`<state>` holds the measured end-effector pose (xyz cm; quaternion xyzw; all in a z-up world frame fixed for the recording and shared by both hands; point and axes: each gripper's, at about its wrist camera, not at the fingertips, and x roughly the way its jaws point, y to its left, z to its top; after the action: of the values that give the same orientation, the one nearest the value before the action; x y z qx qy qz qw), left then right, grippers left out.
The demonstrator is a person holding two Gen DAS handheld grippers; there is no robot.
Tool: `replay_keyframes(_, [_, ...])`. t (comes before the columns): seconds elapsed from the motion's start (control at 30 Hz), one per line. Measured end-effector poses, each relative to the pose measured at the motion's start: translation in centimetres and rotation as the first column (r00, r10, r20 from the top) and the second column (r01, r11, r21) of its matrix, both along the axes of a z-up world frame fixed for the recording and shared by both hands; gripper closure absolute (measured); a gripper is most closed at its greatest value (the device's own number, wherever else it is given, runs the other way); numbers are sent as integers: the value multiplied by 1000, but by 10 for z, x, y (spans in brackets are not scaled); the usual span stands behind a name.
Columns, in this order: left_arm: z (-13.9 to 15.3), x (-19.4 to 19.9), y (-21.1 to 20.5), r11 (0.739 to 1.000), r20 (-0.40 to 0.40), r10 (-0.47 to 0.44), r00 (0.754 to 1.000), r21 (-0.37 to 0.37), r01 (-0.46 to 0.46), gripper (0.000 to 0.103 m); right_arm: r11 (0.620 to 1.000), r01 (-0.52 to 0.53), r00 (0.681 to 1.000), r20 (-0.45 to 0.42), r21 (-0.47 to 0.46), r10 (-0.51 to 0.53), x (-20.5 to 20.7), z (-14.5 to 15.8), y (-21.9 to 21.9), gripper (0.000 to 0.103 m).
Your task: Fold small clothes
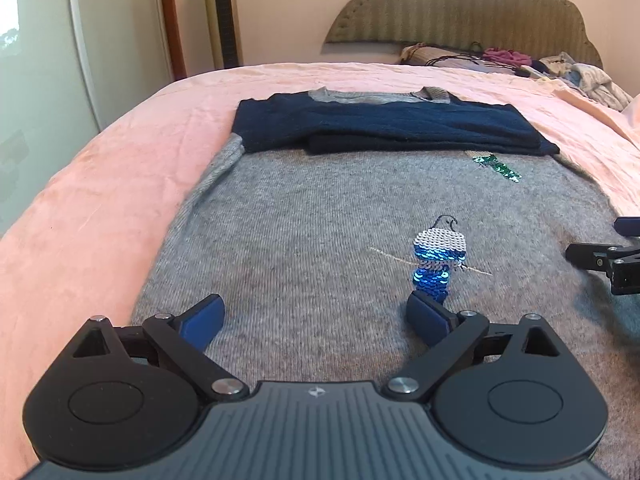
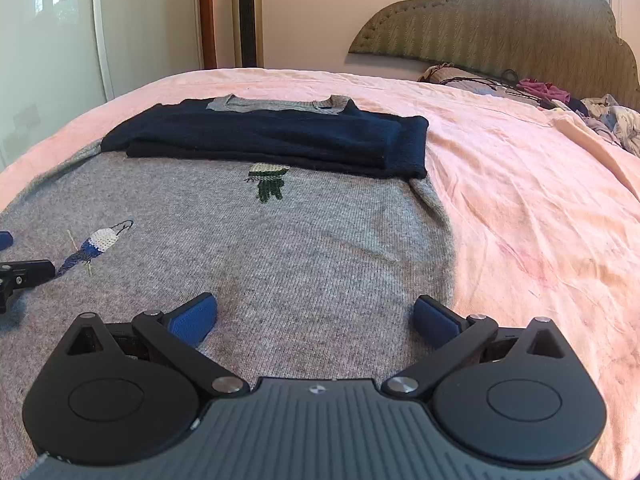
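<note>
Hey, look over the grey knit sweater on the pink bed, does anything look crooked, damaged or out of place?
Nothing stands out. The grey knit sweater lies flat on the pink bedsheet, its navy sleeves folded neatly across the chest. Both the left gripper and right gripper are open above it. A pile of loose clothes sits by the headboard.

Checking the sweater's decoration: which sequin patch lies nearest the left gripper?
The blue-and-white sequin patch, just beyond the left gripper; the green patch sits farther up, near the folded navy sleeves.

Left tool (image 1: 316, 316) tilted downward, jaws spread wide, empty. Right tool (image 2: 316, 316) alongside, same pose, likewise empty.
</note>
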<state>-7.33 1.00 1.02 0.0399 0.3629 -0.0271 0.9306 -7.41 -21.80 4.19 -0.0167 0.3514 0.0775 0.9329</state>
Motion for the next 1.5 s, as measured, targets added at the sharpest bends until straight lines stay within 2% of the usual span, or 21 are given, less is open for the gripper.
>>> replay_keyframes(0.3, [0, -14, -5, 1000, -7, 27, 1000, -7, -27, 4, 998, 65, 998, -15, -6, -65, -4, 2, 5, 0])
replay_keyframes(0.97, [2, -46, -11, 1000, -10, 7, 1000, 1, -7, 4, 996, 85, 996, -24, -16, -85, -16, 4, 6, 0])
replay_keyframes(1.13, [4, -66, -8, 1000, -13, -26, 1000, 5, 26, 4, 999, 35, 999, -25, -13, -36, -42, 6, 2, 0])
replay_keyframes(1.33, [12, -102, 13, 997, -15, -71, 997, -36, 71, 4, 995, -94, 995, -42, -25, 93, -98, 14, -15, 0])
replay_keyframes(1.43, [21, -120, 37, 996, 1, -53, 999, -71, 53, 4, 989, -138, 987, -71, 46, 141, -123, 28, -36, 0])
replay_keyframes(1.5, [26, -128, 56, 996, 10, -17, 1000, -92, 18, 4, 987, -104, 990, -79, 123, 115, -137, 38, -57, 0])
